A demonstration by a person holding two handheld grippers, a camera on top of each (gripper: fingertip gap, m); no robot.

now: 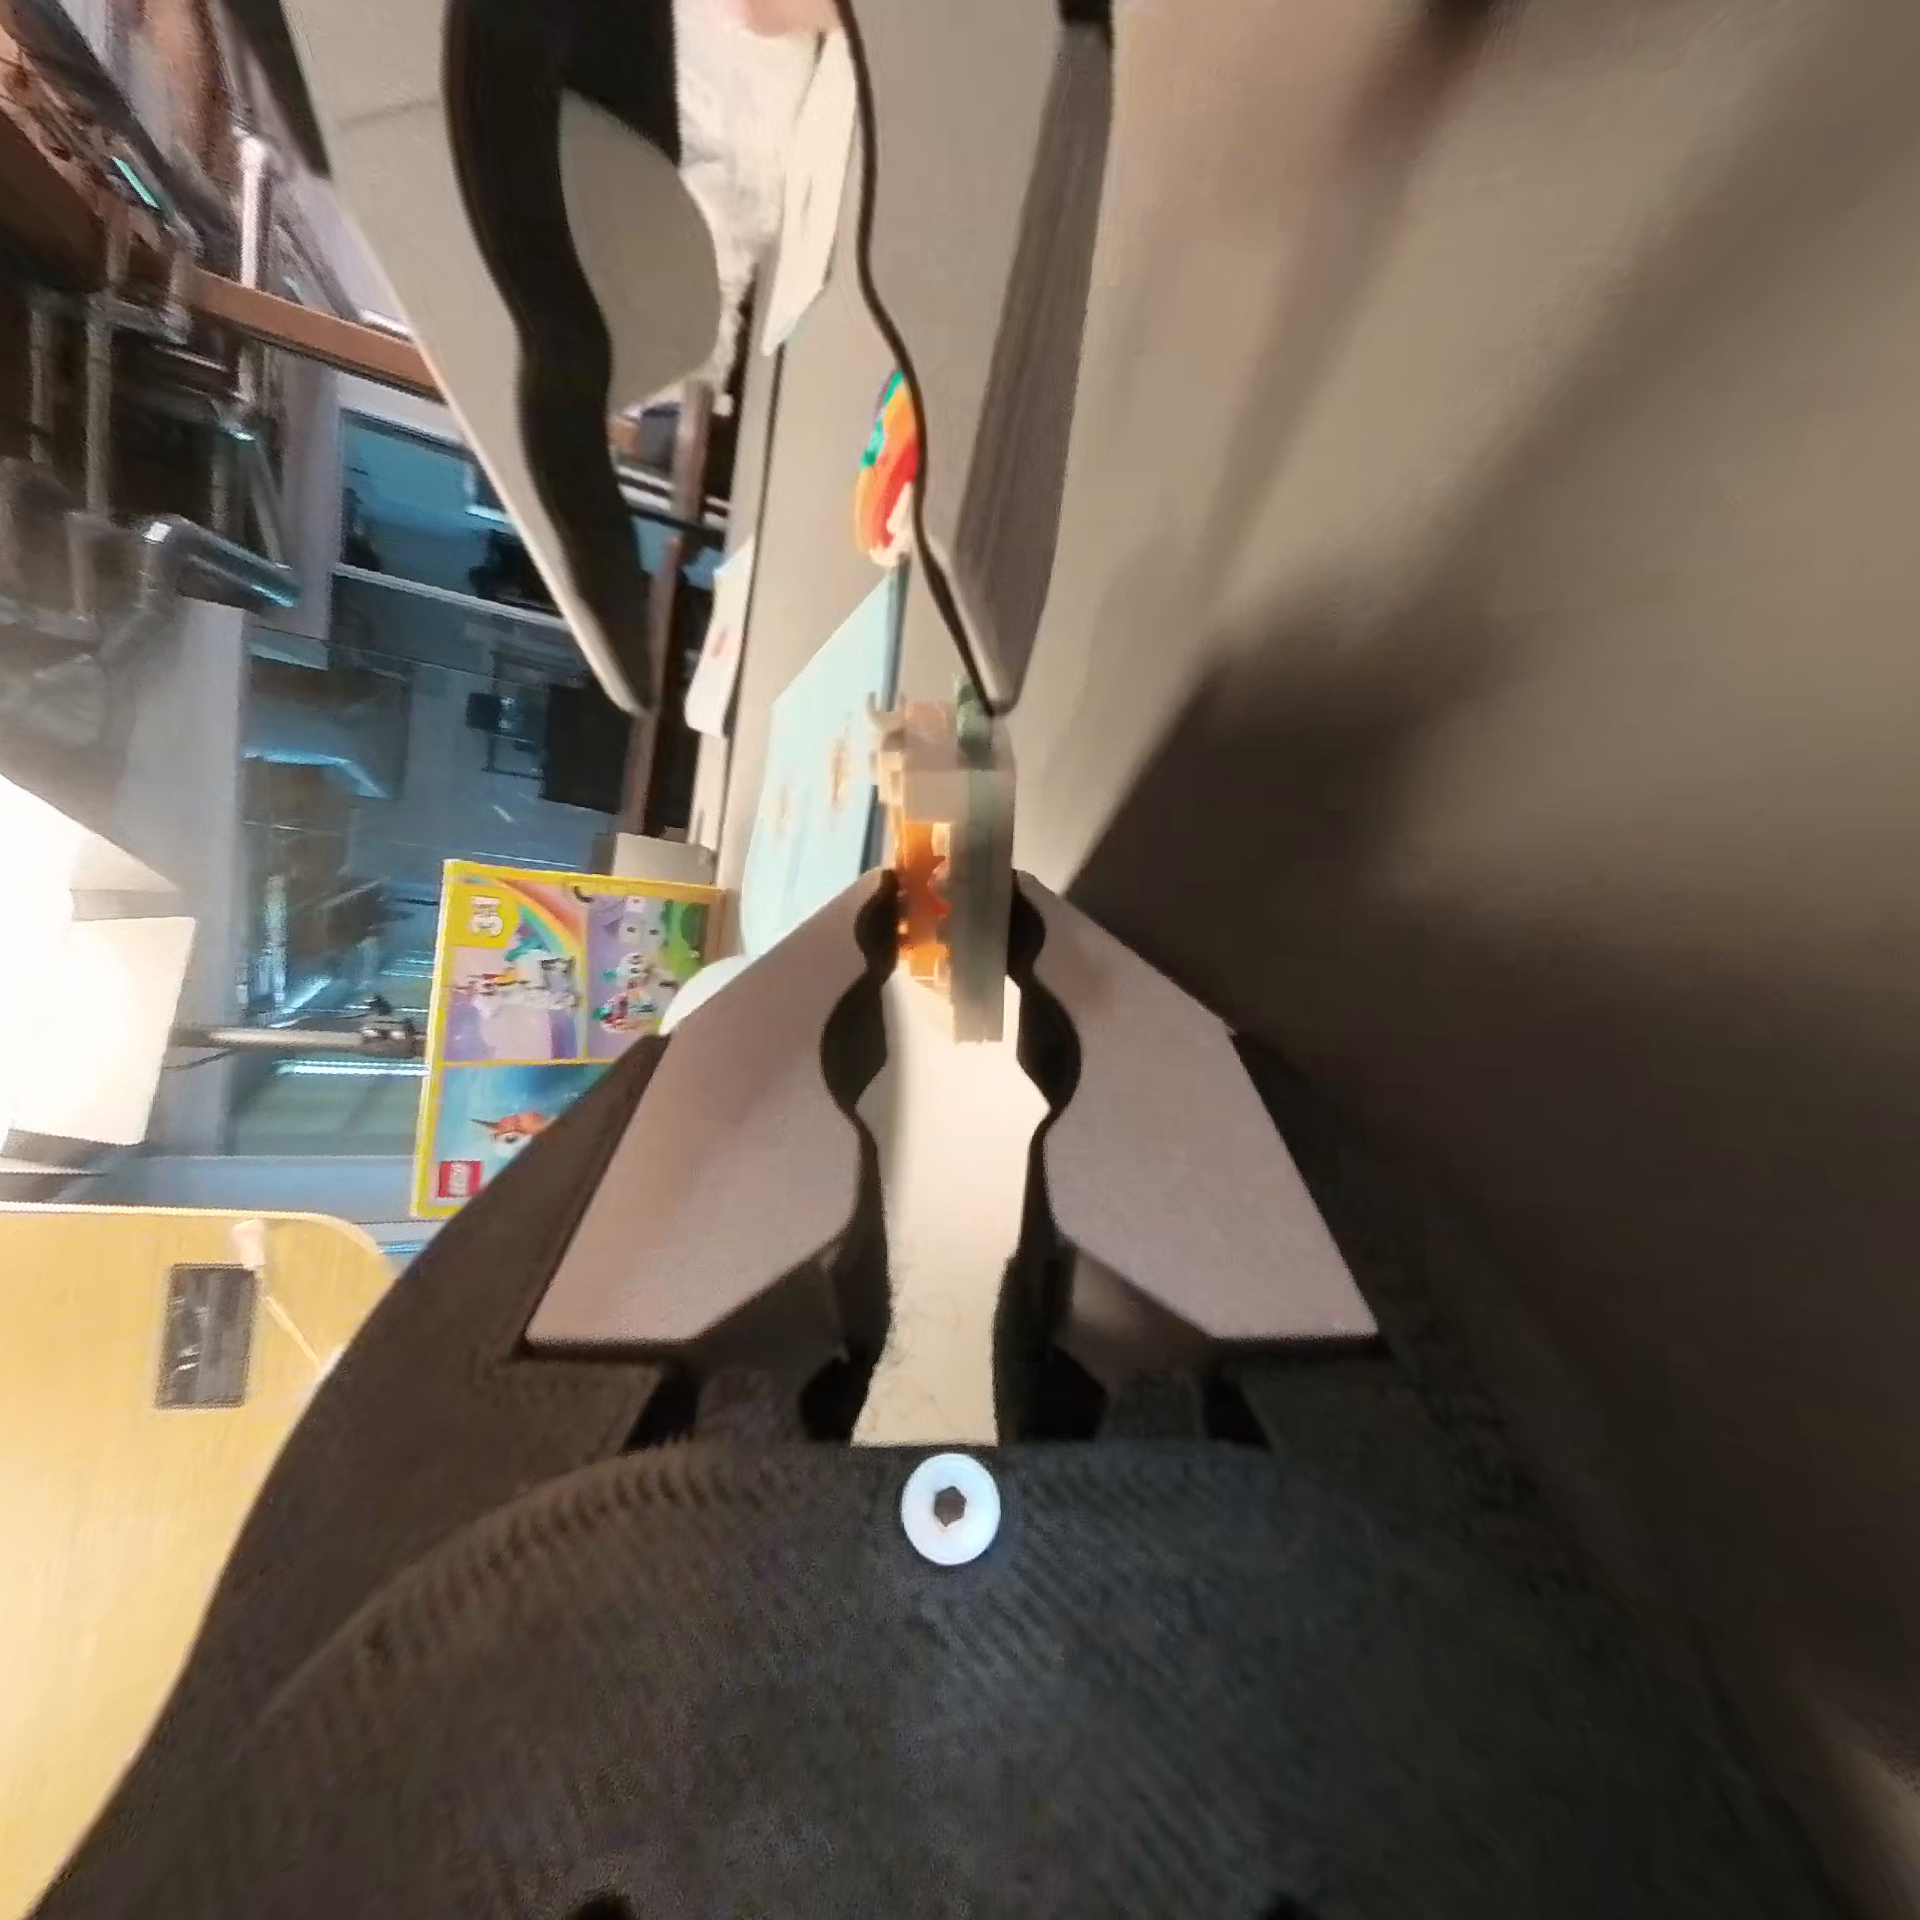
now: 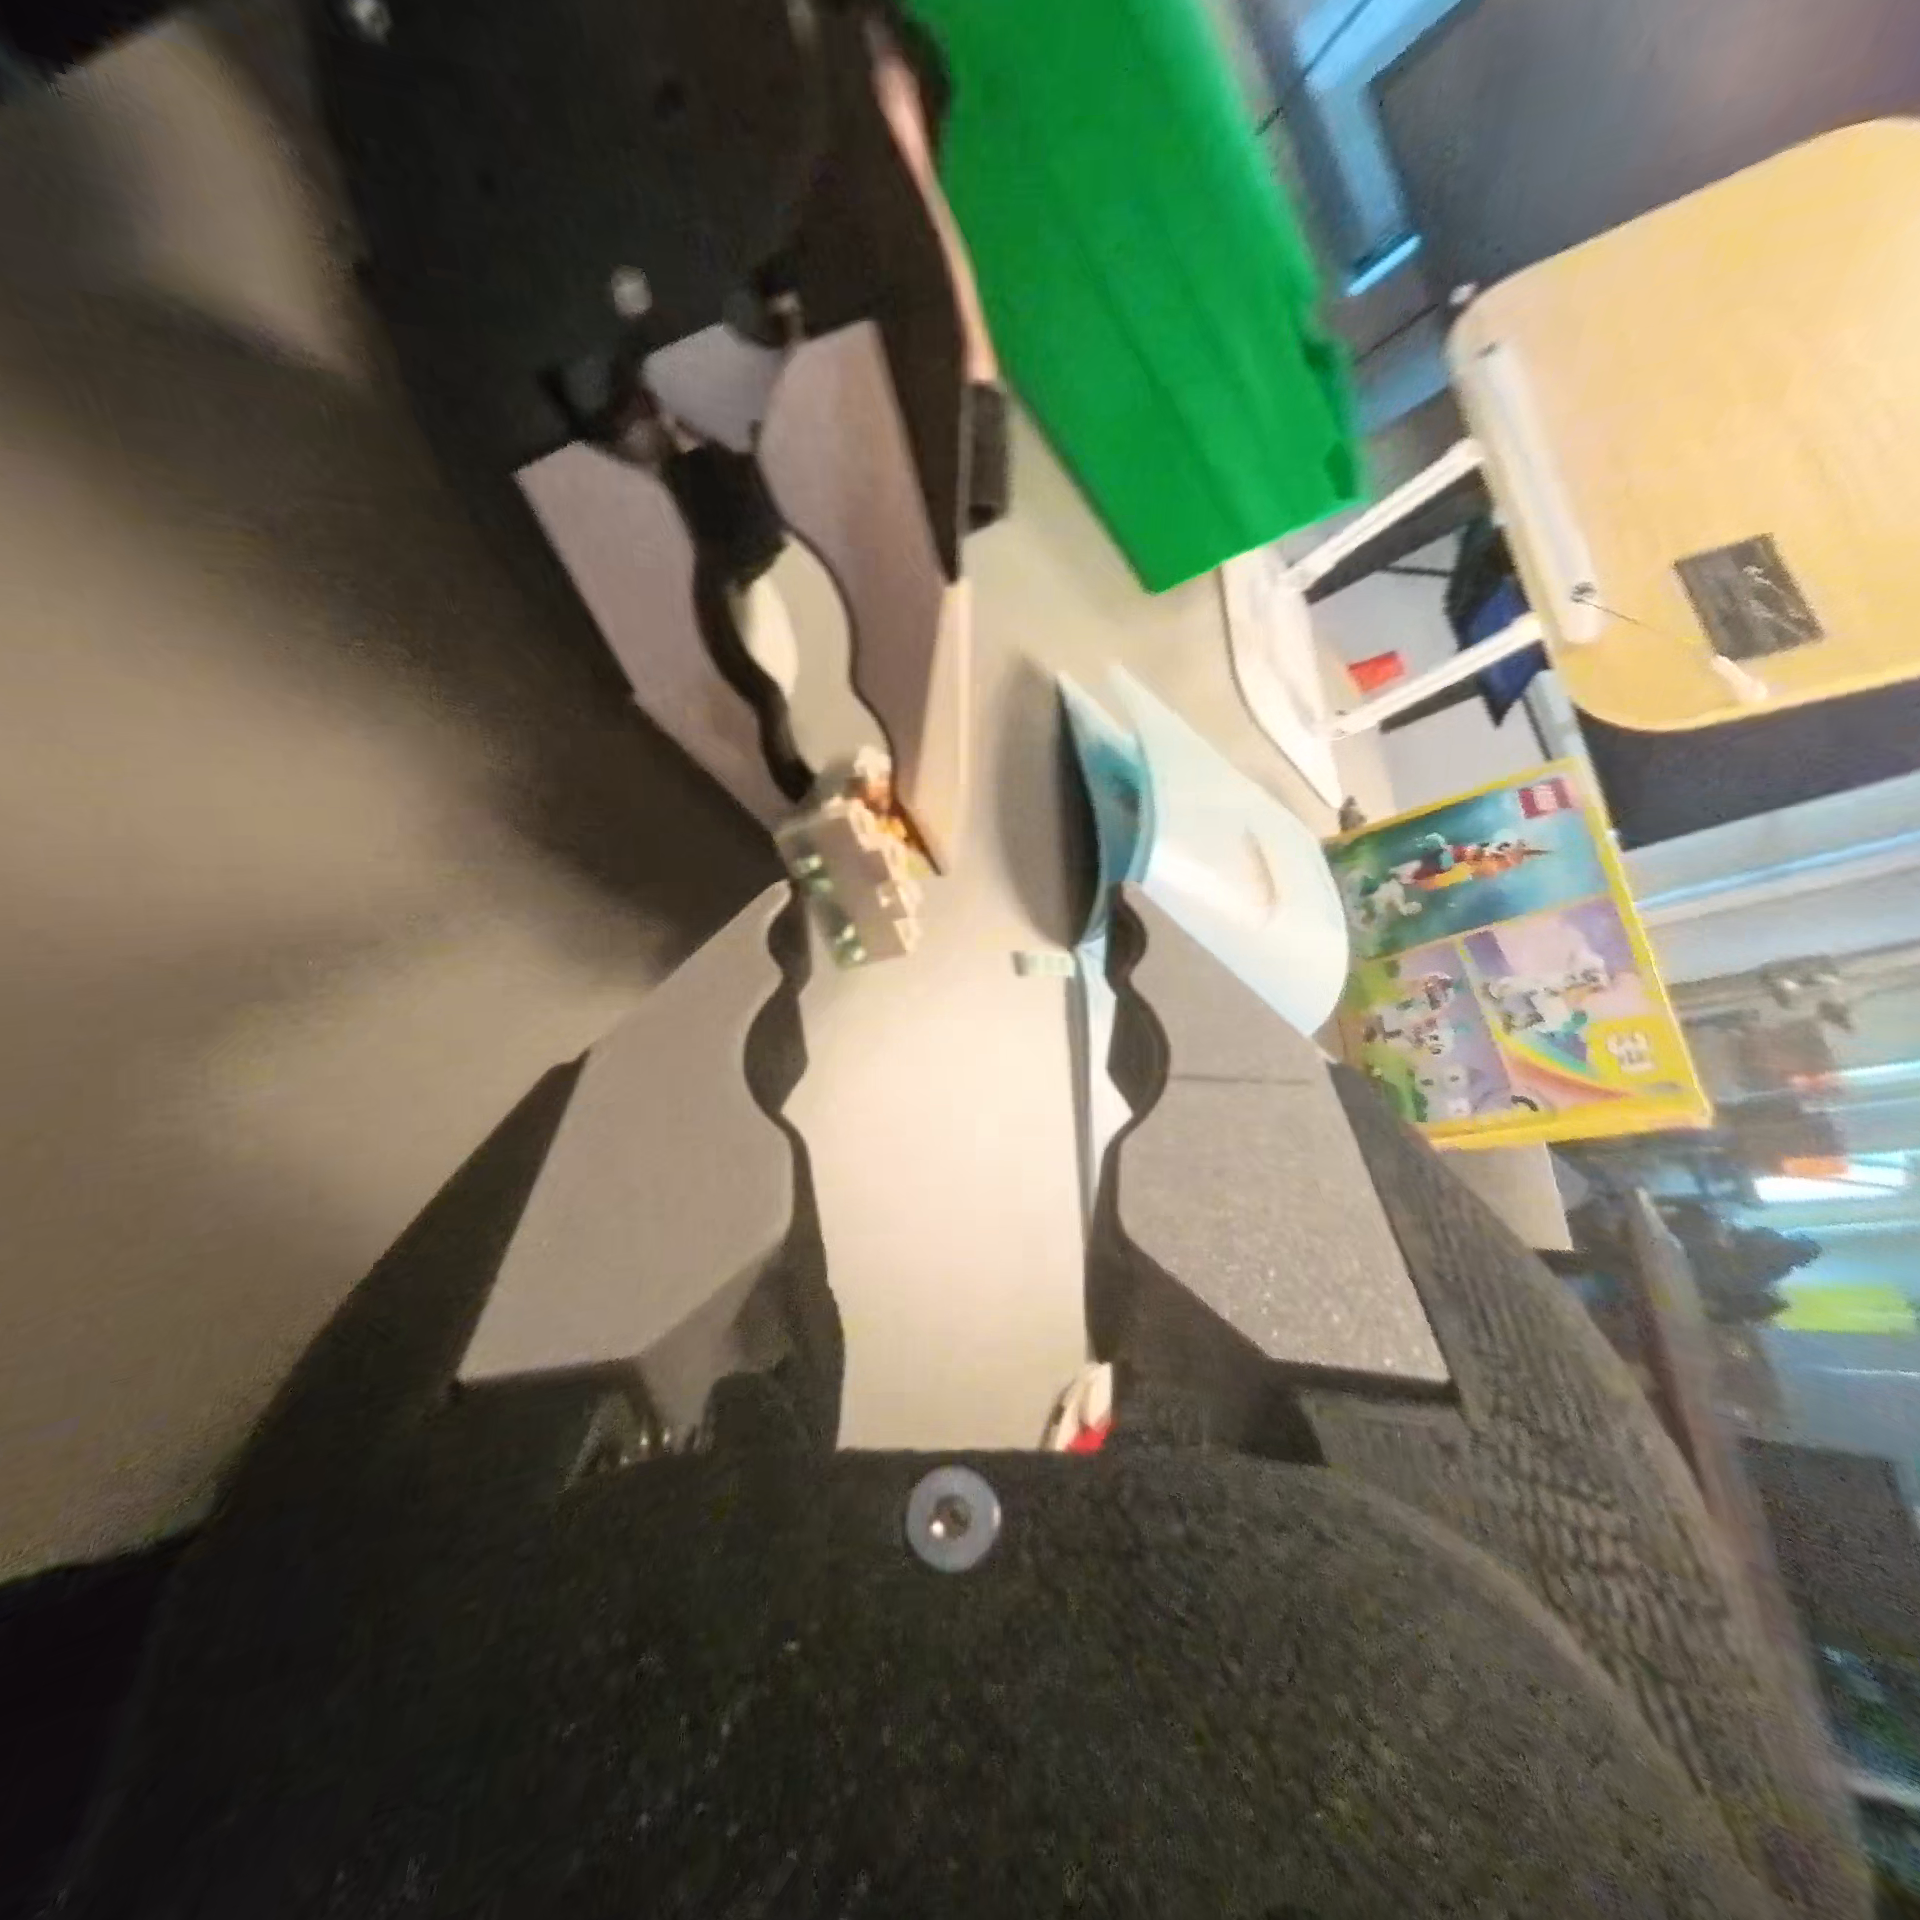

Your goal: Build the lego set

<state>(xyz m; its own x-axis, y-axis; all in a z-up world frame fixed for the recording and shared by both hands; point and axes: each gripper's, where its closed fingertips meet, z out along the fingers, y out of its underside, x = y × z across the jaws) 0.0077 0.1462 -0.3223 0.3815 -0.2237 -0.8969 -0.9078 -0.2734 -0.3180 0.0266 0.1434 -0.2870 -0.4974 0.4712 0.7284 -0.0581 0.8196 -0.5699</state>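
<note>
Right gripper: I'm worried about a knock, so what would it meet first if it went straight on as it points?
Probably the small lego assembly held by the left gripper: it sits just past the right gripper, near one fingertip. Depth is unclear.

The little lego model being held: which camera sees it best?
The right wrist view: the lego model shows its studded green and grey face, clamped at the left gripper tips. The left wrist view sees it only edge-on between its own fingers, orange bricks on one side.

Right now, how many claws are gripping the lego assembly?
1. The left claw is shut on the lego assembly; the right claw is open, its finger just beside the assembly.
</note>
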